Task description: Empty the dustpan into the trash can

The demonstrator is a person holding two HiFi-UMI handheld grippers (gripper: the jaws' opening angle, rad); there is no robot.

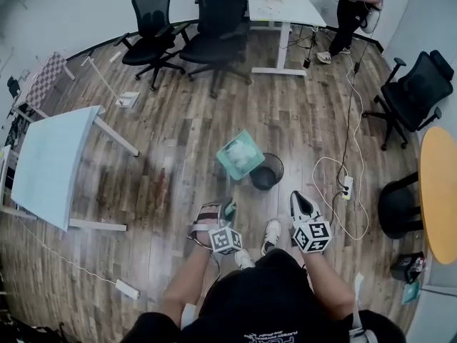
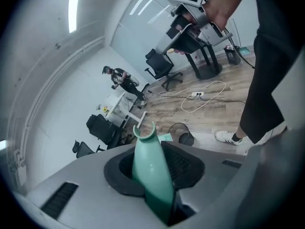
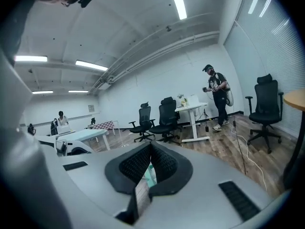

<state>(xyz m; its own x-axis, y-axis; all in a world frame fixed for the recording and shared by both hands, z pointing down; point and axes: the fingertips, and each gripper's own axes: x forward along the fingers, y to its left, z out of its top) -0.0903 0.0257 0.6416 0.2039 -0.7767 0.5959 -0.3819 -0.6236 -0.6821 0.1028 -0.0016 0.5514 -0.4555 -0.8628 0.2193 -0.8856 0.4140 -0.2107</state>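
Here the dustpan handle point(image 2: 151, 168) sits clamped between the left fingers point(image 2: 187, 162).

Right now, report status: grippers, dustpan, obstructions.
Left gripper shut on dustpan handle. Right gripper shut, empty. The dustpan tilted beside trash can, white litter not yet dumped. Power strip on floor beyond can, not blocking.

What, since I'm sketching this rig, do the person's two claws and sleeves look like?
Both the left claw and the right claw have smooth grey shells, black textured pads and a white cube printed with black square markers. The person wears a black top with small white lettering. Its sleeves leave the forearms uncovered.
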